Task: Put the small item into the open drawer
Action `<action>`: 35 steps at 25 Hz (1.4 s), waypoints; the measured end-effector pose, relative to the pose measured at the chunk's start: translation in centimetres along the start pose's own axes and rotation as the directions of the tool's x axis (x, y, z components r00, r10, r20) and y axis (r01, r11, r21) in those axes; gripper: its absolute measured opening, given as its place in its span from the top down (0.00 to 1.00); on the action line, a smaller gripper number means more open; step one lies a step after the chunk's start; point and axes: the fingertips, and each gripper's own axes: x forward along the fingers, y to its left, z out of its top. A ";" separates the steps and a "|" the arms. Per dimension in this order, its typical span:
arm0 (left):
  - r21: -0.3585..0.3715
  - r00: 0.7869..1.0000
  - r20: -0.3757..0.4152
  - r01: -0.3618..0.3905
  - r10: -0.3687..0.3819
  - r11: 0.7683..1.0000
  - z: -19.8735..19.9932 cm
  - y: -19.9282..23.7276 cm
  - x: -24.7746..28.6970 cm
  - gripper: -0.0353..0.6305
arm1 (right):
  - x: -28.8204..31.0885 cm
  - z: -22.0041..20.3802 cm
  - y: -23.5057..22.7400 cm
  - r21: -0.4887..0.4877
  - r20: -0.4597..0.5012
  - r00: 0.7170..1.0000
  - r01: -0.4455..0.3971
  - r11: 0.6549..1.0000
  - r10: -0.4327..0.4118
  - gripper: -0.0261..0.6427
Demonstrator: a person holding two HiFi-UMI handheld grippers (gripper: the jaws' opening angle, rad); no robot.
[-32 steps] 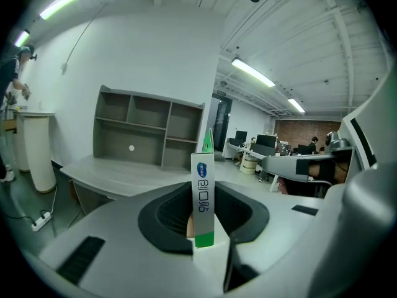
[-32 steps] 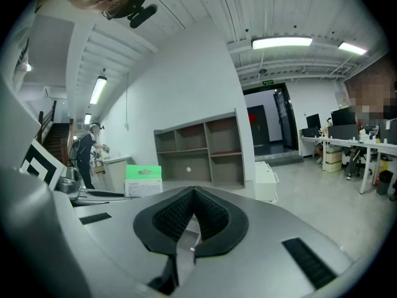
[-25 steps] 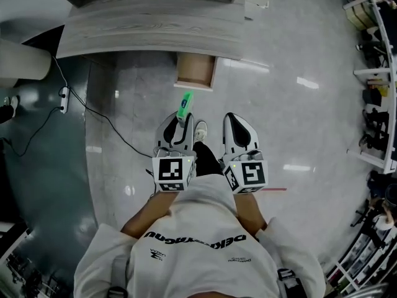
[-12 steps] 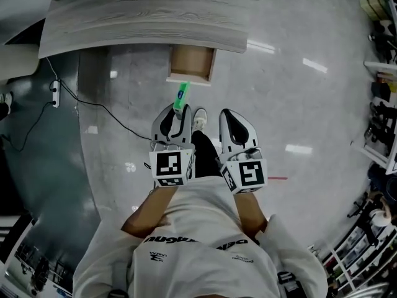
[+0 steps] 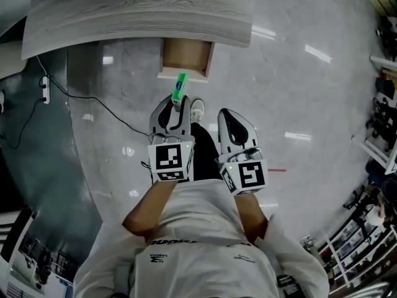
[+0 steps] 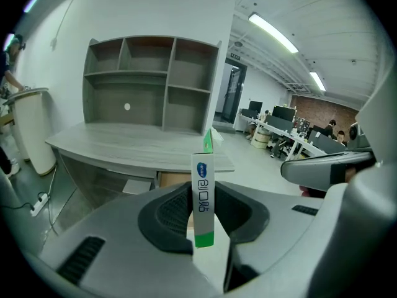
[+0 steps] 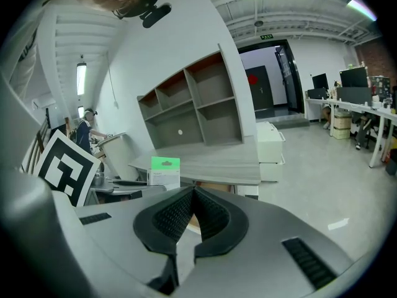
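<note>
Nearest, a small box (image 6: 203,197) is gripped upright between the jaws of the left gripper (image 5: 176,104), the right gripper (image 7: 193,213) is closed on nothing, and beyond, the open drawer (image 5: 181,76) under the desk (image 5: 142,14) is not yet reached, so the carrying over and dropping in are judged undone.

Box (image 5: 179,86) nearer drawer (image 5: 184,55) now
</note>
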 end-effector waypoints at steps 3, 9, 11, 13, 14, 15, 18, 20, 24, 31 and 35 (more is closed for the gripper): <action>0.004 1.000 -0.010 0.000 0.000 1.000 -0.9 0.3 1.5 0.80 | 1.2 -0.9 -0.9 -0.005 -0.009 1.000 -0.006 1.000 0.006 0.91; 0.007 0.999 -0.035 -0.002 0.003 1.000 -2.6 0.8 4.1 0.80 | 2.5 -3.1 -2.2 -0.002 -0.042 0.999 -0.009 1.000 0.009 0.91; 0.002 0.999 -0.042 -0.006 0.006 1.000 -3.2 1.1 4.9 0.80 | 2.9 -3.7 -2.4 0.004 -0.046 0.999 -0.011 1.000 0.011 0.91; 0.005 0.999 -0.041 -0.009 0.009 1.000 -3.6 1.4 5.8 0.80 | 3.3 -4.3 -2.5 0.012 -0.051 0.999 -0.012 1.000 0.013 0.91; 0.011 0.999 -0.041 -0.011 0.011 1.000 -3.8 1.6 6.2 0.80 | 3.5 -4.6 -2.4 0.016 -0.053 0.998 -0.014 1.000 0.015 0.91; 0.016 0.999 -0.043 -0.012 0.012 1.000 -4.0 1.8 6.6 0.80 | 3.8 -4.8 -2.4 0.020 -0.054 0.998 -0.015 1.000 0.016 0.91; 0.018 0.998 -0.056 -0.012 0.013 1.000 -5.0 2.3 7.6 0.80 | 4.3 -5.5 -2.1 0.030 -0.056 0.998 -0.019 0.999 0.020 0.91; 0.023 0.998 -0.059 -0.014 0.016 1.000 -5.6 2.6 8.2 0.80 | 4.7 -5.9 -2.0 0.034 -0.059 0.998 -0.022 0.999 0.024 0.91; 0.026 0.997 -0.075 -0.014 0.016 1.000 -7.0 3.0 9.4 0.80 | 5.2 -7.0 -2.1 0.040 -0.067 0.997 -0.021 0.999 0.024 0.91; 0.041 0.995 -0.103 -0.007 0.011 0.999 -9.0 2.8 11.5 0.80 | 5.6 -8.8 -2.7 0.050 -0.090 0.996 -0.019 0.999 0.023 0.91; 0.043 0.993 -0.114 -0.018 0.023 0.999 -9.7 3.1 12.6 0.80 | 5.7 -9.4 -3.2 0.062 -0.101 0.995 -0.015 0.998 0.022 0.91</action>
